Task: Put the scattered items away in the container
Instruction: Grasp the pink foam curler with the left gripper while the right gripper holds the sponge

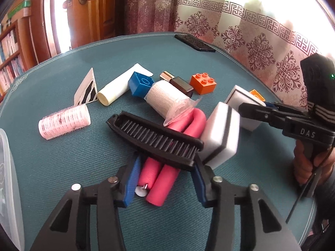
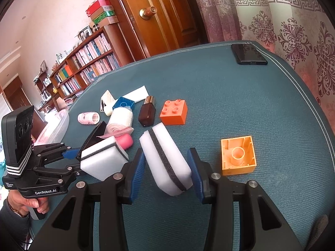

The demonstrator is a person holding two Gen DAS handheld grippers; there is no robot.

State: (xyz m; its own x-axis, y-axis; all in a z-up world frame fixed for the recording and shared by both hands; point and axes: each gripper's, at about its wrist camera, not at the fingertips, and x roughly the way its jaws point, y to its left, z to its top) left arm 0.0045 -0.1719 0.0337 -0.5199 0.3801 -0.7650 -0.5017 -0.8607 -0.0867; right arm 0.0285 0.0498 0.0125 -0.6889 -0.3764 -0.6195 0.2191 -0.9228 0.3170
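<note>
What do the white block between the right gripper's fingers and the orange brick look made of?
White block: likely foam sponge, matte and porous, with a dark gritty band through its middle. Orange brick: hard moulded plastic, smooth with a slight sheen, crisp studs on top.

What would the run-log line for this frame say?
left gripper: open, straddling pink foam rollers | right gripper: open around white sponge | container: at left edge | nothing lifted

Black phone point(image 2: 249, 54) on teal tablecloth point(image 2: 240, 108); bookshelf point(image 2: 83, 71), wooden door point(image 2: 159, 14), patterned curtain point(image 2: 293, 25).
</note>
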